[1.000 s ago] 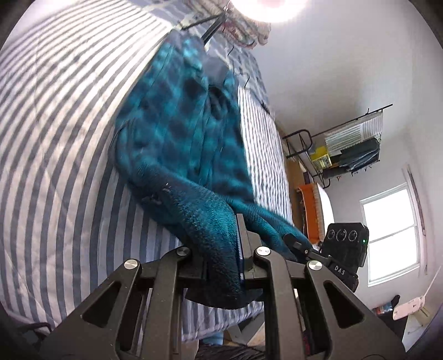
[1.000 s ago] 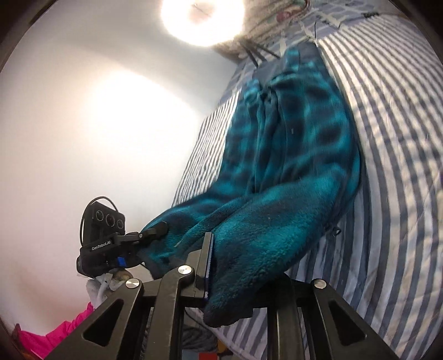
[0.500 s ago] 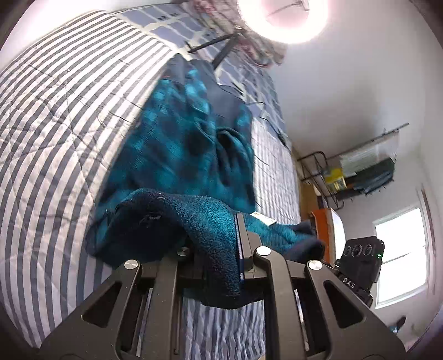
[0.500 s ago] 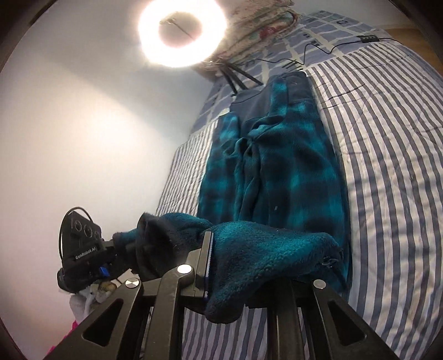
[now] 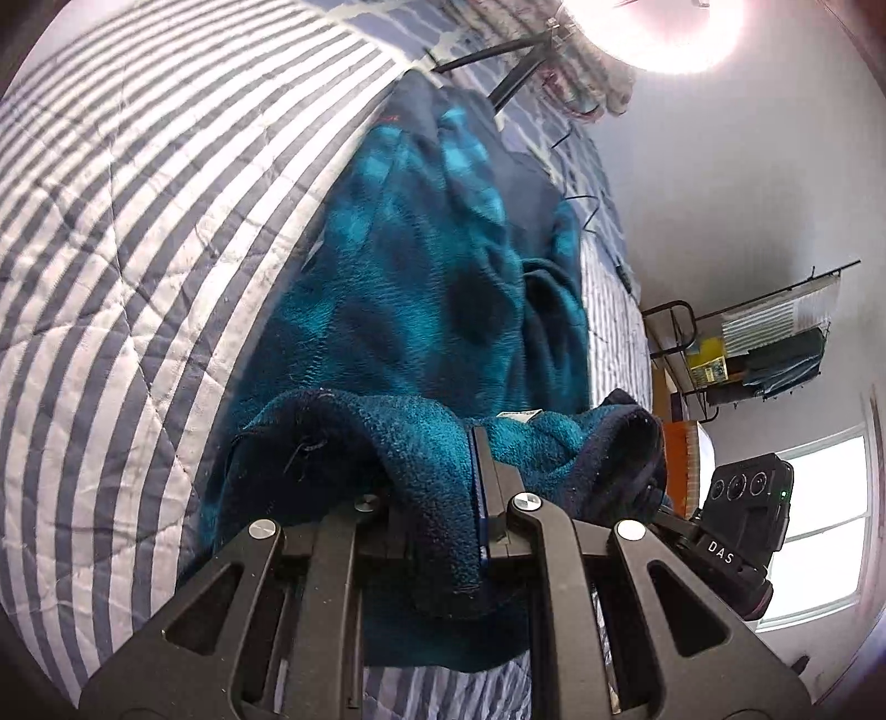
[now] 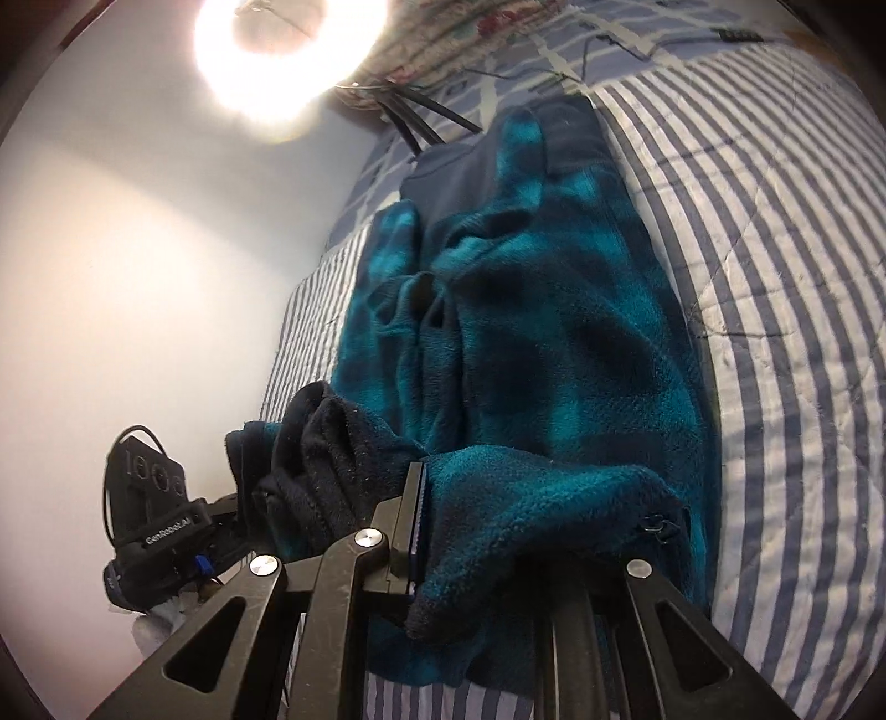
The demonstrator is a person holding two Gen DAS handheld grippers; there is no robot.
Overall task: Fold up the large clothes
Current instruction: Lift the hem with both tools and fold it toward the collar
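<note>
A teal and navy plaid fleece garment [image 5: 432,299] lies lengthwise on the striped bed; it also shows in the right wrist view [image 6: 542,343]. My left gripper [image 5: 443,487] is shut on its near hem, which drapes over the fingers. My right gripper [image 6: 470,531] is shut on the same hem at the other corner. Both hold the hem lifted and carried over the garment's lower part. The right gripper's body [image 5: 742,520] shows at the right of the left wrist view. The left gripper's body [image 6: 149,526] shows at the left of the right wrist view.
The blue and white striped quilt [image 5: 111,232] covers the bed. A ring light [image 6: 288,50] on a dark stand and a floral pillow [image 6: 459,27] are at the far end. A metal rack [image 5: 775,338] and a window [image 5: 819,526] stand beyond the bed's side.
Both grippers have carried the held hem forward over the garment, toward the far end. The hem, stretched out a second ago, now folds back over the lower part.
</note>
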